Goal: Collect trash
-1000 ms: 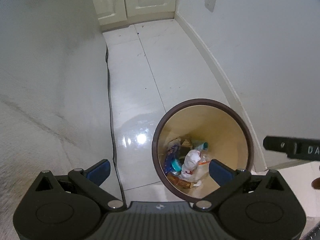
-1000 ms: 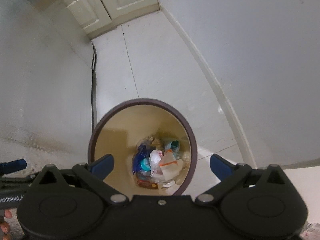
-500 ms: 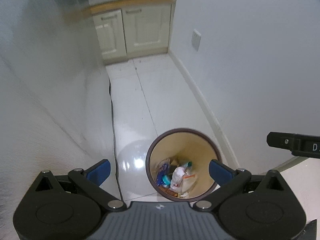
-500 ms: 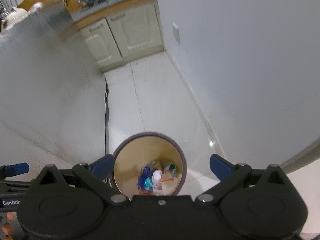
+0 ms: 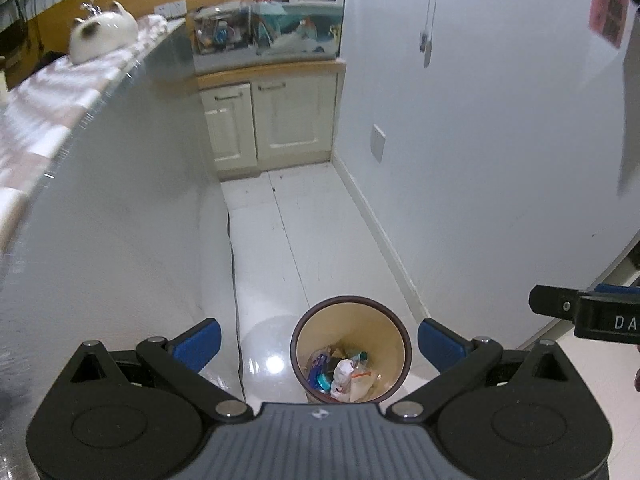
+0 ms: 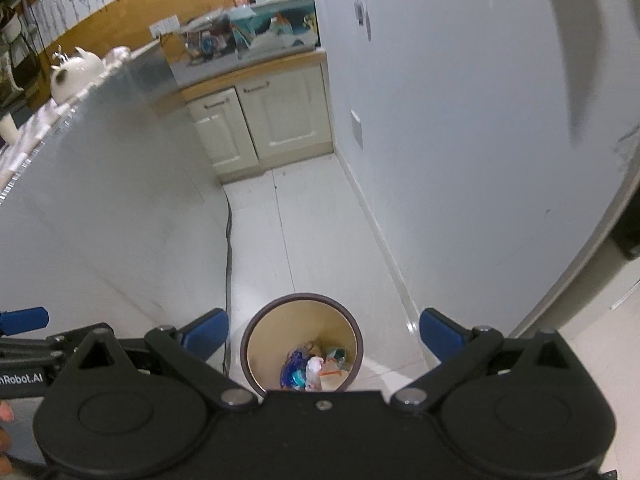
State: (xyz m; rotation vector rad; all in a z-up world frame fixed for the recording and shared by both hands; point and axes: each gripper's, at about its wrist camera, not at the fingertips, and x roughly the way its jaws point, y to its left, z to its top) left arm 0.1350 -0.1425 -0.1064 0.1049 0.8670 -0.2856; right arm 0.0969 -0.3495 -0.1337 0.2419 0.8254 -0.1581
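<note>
A round bin with a dark brown rim [image 5: 394,320] [image 6: 352,320] stands on the white floor far below both grippers. Inside it lies trash [image 5: 340,372] [image 6: 314,366]: blue wrappers, a white crumpled piece, a clear bag and a teal bit. My left gripper [image 5: 318,344] hangs open high above the bin with nothing between its blue pads. My right gripper [image 6: 324,334] is likewise open and empty above the bin. The right gripper's side [image 5: 580,312] shows at the right edge of the left wrist view, and the left gripper's blue fingertip [image 6: 24,320] at the left edge of the right wrist view.
A grey metallic appliance side [image 5: 120,220] rises on the left with a black cable [image 5: 234,264] at its base. A white wall [image 5: 480,160] runs along the right. Cream cabinets [image 5: 272,120] with a fish tank [image 5: 296,32] on top close the far end. A white teapot [image 5: 102,34] sits on a cloth.
Both grippers have risen well above the bin, which now looks much smaller. The cabinets, fish tank and countertop have come into view. Both stay open and empty.
</note>
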